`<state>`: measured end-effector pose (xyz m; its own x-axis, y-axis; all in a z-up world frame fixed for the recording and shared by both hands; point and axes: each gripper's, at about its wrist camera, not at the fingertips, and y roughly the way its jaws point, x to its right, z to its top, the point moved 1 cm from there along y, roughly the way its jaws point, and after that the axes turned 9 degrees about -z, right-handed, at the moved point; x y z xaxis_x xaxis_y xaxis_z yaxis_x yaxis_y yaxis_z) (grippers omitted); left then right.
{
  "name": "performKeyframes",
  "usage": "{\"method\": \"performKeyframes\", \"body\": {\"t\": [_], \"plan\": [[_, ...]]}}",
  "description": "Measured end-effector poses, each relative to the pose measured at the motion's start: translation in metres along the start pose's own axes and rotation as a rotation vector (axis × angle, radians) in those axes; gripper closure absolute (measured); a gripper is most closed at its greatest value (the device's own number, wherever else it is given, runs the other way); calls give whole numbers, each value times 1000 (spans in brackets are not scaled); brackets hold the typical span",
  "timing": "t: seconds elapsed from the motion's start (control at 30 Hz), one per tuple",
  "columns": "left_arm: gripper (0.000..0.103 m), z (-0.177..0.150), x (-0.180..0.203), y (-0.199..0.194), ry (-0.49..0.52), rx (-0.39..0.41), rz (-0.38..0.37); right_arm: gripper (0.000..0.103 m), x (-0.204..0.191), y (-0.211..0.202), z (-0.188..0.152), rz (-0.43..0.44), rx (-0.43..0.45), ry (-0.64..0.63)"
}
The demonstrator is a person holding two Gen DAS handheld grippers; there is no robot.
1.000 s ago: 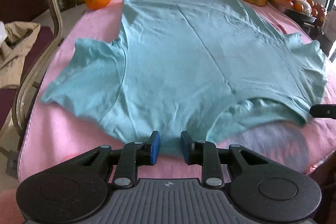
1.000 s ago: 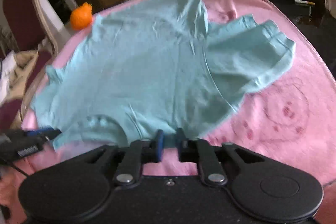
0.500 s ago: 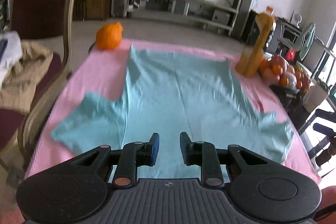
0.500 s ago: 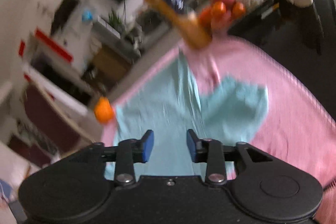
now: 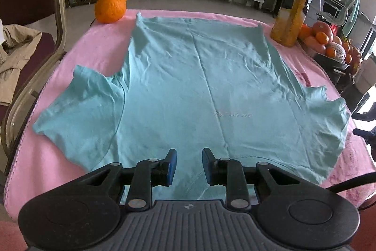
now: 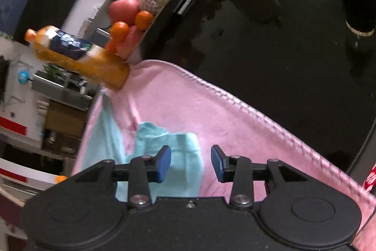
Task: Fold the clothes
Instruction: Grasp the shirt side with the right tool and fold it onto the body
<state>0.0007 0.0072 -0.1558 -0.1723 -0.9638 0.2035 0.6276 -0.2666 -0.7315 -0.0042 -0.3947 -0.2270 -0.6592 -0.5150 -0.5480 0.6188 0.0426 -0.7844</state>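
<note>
T-shirt flat on blanket; fruit far-left, bottle far-right.

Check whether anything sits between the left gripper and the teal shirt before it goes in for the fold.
Nothing visible does. The left gripper hovers with jaws apart over the near edge of the teal shirt, which lies flat on the pink blanket. The orange and juice bottle stand at the far corners.

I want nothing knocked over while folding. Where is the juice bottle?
In the left wrist view, the juice bottle stands at the far right corner of the pink blanket, between the teal T-shirt and the fruit tray.
</note>
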Motion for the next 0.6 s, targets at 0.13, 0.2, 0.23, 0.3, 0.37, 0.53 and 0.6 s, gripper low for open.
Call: {"method": "performKeyframes", "body": {"t": [0.13, 0.2, 0.23, 0.3, 0.37, 0.53, 0.6], "plan": [[76, -4, -5, 5, -5, -4, -2, 75, -16, 12, -2, -51, 16, -102], [76, -6, -8, 8, -10, -8, 0, 78, -26, 12, -7, -87, 48, -191], [76, -7, -9, 9, -11, -9, 0, 86, -31, 12, -10, -109, 65, -240], [76, -9, -11, 10, -14, -12, -1, 100, -40, 13, -17, -167, 101, -334], [76, -10, -14, 10, -18, -12, -7, 101, -42, 9, -20, -165, 125, -357], [76, -11, -18, 8, -18, 1, -22, 101, -54, -24, -22, -68, 214, -347], [76, -12, -18, 8, -15, 6, -29, 101, -71, -39, -29, -37, 242, -394]]}}
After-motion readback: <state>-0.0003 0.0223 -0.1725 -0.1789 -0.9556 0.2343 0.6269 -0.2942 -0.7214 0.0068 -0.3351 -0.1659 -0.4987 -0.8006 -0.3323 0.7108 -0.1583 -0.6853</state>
